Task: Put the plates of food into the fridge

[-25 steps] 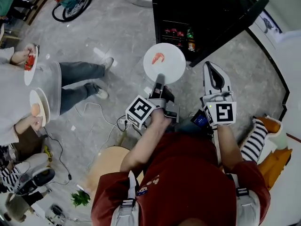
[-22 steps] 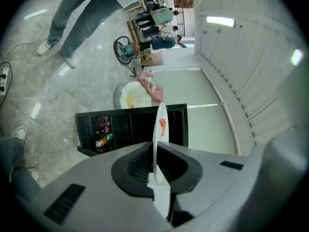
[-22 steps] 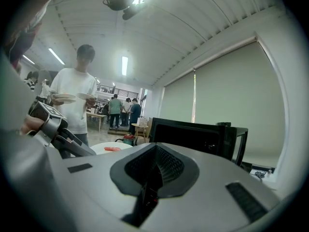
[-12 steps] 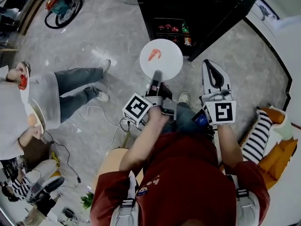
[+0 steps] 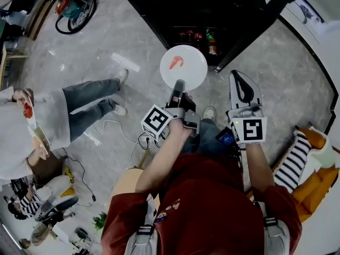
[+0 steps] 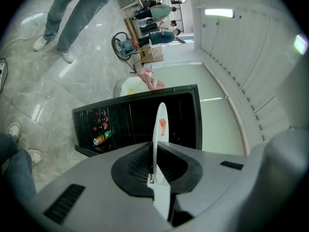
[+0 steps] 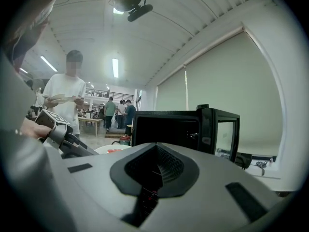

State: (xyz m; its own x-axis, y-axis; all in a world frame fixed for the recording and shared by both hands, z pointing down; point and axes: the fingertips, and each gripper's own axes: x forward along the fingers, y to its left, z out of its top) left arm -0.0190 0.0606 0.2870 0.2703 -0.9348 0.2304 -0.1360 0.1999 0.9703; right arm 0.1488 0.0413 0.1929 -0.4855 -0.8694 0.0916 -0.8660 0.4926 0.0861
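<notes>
Head view, looking steeply down: a person in a red top holds a gripper in each hand above a grey, marble-patterned floor (image 5: 133, 36). The left gripper (image 5: 178, 87) is clamped on the near rim of a round white plate (image 5: 187, 73), which is held out level in front of the person. One small orange-red piece of food (image 5: 176, 62) lies on the plate's far left side. In the left gripper view the plate appears edge-on, pinched between the two jaws.

The right gripper (image 5: 243, 87) is just to the right of the plate and not touching it. Its jaws are pressed together with nothing between them.

A black fridge (image 5: 196, 7) stands ahead with its dark interior exposed, and its door (image 5: 260, 23) is swung out to the right. Bottles and cans (image 5: 199, 36) sit low inside. The plate's far rim is near the fridge's lower front edge, with a strip of bare floor showing between them.

To the left, well apart, a bystander (image 5: 48, 121) in jeans holds plates. A thin cable (image 5: 114, 127) trails across the floor near that person's shoes. A striped cloth (image 5: 293, 162) and an orange object (image 5: 314, 180) lie at the right edge.
</notes>
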